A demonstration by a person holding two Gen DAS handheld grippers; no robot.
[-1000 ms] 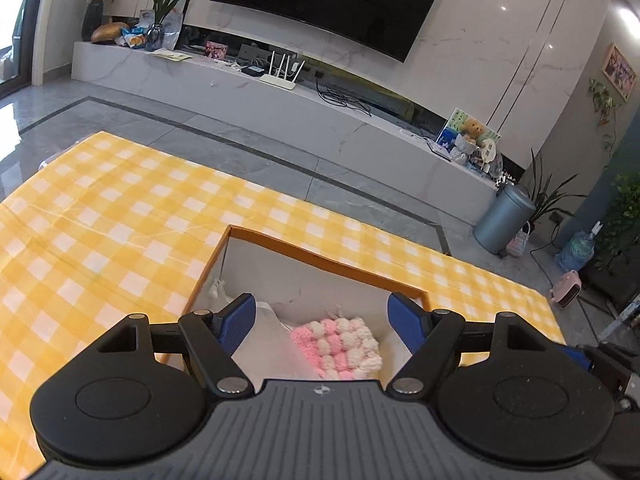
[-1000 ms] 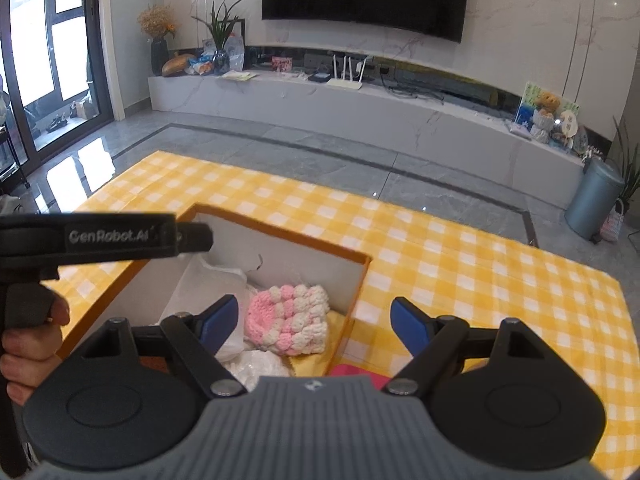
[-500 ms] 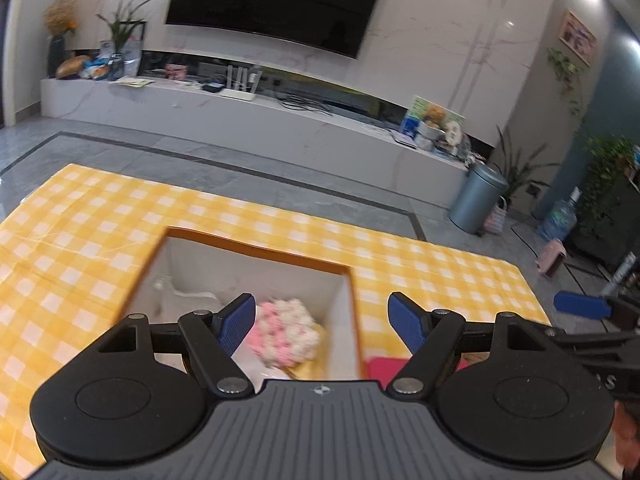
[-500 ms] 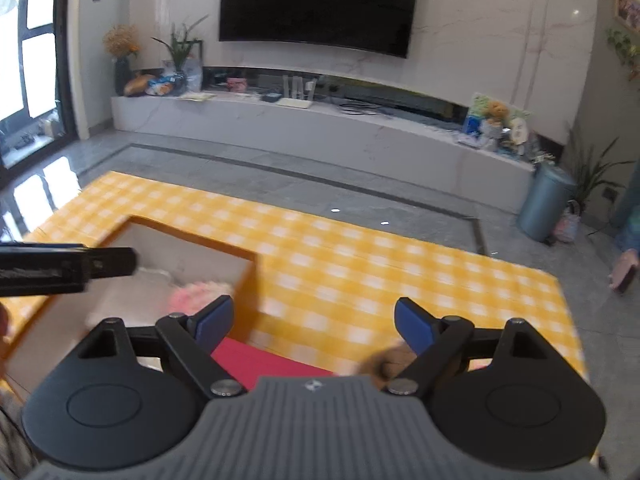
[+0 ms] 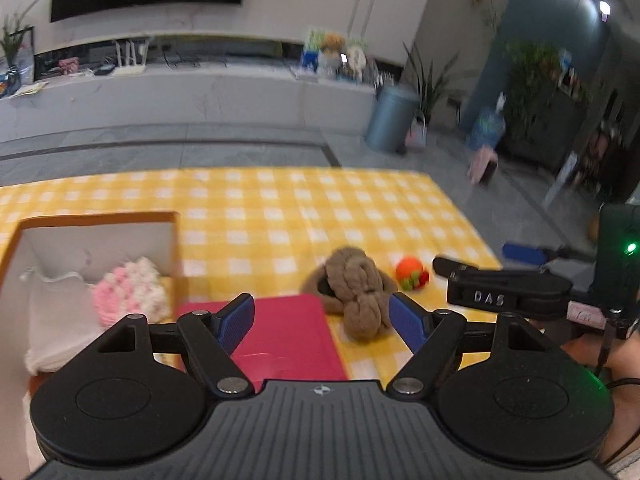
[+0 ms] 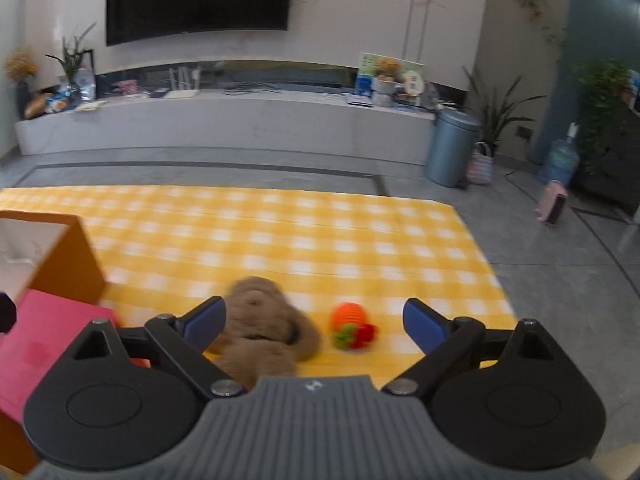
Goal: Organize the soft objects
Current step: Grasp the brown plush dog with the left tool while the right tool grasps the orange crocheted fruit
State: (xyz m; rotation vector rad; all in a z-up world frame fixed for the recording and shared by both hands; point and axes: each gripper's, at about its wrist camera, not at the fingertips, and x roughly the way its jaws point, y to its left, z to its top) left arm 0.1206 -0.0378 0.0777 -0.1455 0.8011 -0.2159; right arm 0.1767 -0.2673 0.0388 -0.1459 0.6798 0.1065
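Note:
A brown plush toy (image 5: 356, 292) (image 6: 264, 332) lies on the yellow checked cloth, with a small orange knitted toy (image 5: 411, 272) (image 6: 350, 326) to its right. A folded red cloth (image 5: 286, 336) (image 6: 44, 348) lies beside an orange box (image 5: 96, 218) (image 6: 60, 268). Inside the box rest a pink and white knitted piece (image 5: 130, 294) and white fabric (image 5: 56, 320). My left gripper (image 5: 322, 320) hangs open above the red cloth and the plush. The jaws of my right gripper (image 6: 314, 320) are opening above the plush and the orange toy, pressing on neither.
The table's right edge (image 6: 480, 248) drops to a grey tiled floor. A grey bin (image 6: 450, 148) and potted plants stand beyond. A long white TV bench (image 6: 224, 120) runs along the far wall. The right gripper's body (image 5: 504, 294) shows at the right of the left wrist view.
Both views have swung right, from the box to the plush, the orange toy and the red cloth. The right gripper's jaws have widened. The left jaws look unchanged.

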